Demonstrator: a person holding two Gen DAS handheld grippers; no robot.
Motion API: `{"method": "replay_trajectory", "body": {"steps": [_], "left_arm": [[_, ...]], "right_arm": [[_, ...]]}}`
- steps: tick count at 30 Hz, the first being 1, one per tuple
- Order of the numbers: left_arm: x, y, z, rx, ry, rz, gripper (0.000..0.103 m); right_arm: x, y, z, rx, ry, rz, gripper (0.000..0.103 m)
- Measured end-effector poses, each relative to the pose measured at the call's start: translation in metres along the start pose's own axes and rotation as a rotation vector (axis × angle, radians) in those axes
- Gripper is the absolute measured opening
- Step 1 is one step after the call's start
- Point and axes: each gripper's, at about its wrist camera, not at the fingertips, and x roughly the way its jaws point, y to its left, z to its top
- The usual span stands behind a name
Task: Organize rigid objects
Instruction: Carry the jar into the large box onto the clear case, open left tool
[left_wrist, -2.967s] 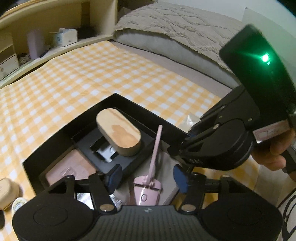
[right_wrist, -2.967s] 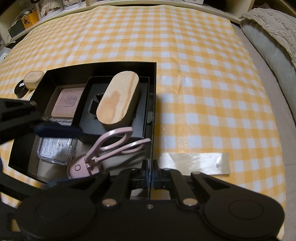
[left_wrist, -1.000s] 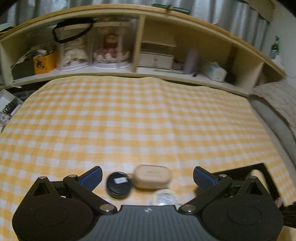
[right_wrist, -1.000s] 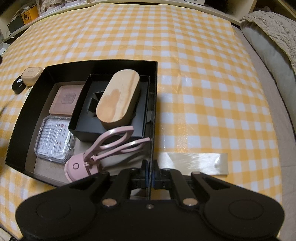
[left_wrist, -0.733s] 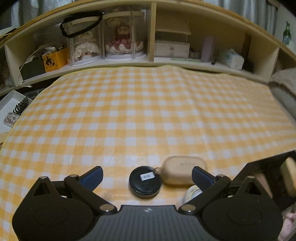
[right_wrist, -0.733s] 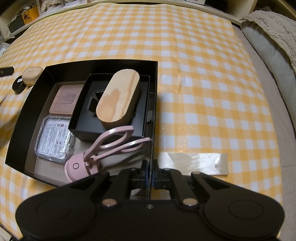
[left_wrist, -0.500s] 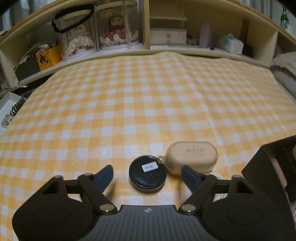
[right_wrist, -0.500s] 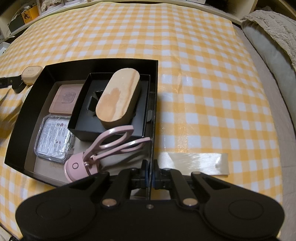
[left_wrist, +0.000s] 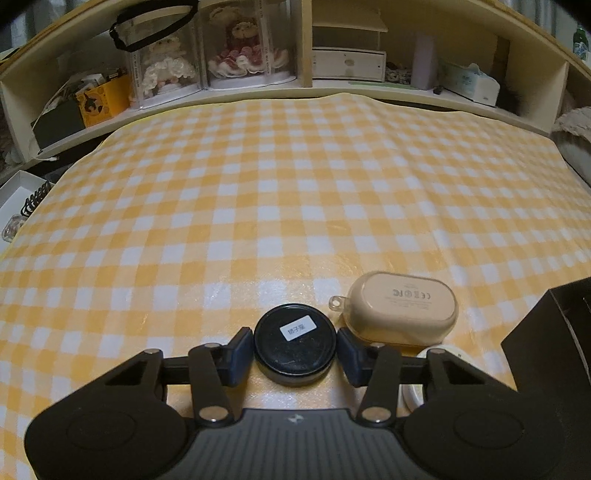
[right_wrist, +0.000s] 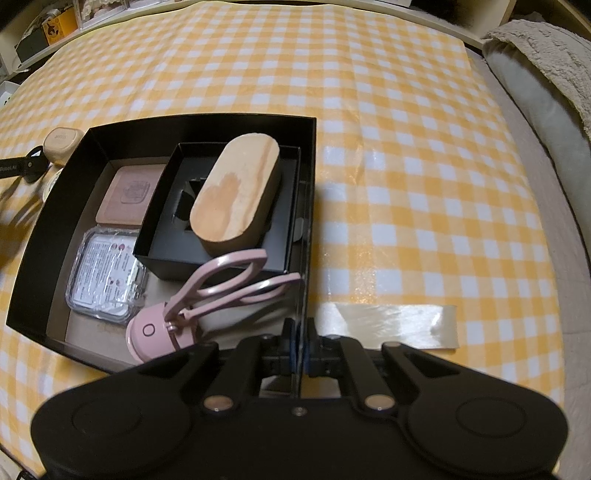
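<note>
Jaws of left gripper (left_wrist: 295, 350) closing around black round tin (left_wrist: 294, 343), ready for lifting; right gripper (right_wrist: 298, 349) clamped on black box (right_wrist: 309, 206) wall, steadying it.

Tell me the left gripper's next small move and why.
Probably finish closing, then lift. The left gripper has its closing jaws either side of the black round tin, pads about at its rim; the right gripper pinches the black box wall, seemingly steadying it for the tin.
</note>
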Motion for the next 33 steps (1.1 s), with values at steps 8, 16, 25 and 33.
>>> {"method": "replay_trajectory", "body": {"steps": [8,16,25,33], "left_arm": [[-0.049,-0.014,0.026,-0.046,-0.143,-0.069,0.050],[-0.098,-0.089,0.020,0.185,-0.163,-0.348,0.050],[-0.098,-0.160,-0.025,0.467,0.000,-0.471,0.050],[-0.083,-0.179,-0.047,0.536,0.075,-0.499,0.051]], "right_arm": [[0.000,-0.001,-0.001,-0.002,0.001,-0.002,0.005],[-0.001,0.001,-0.001,-0.005,0.002,-0.007,0.005],[0.000,0.003,-0.001,-0.008,0.003,-0.010,0.005],[0.002,0.007,0.001,-0.013,0.004,-0.016,0.005]]}}
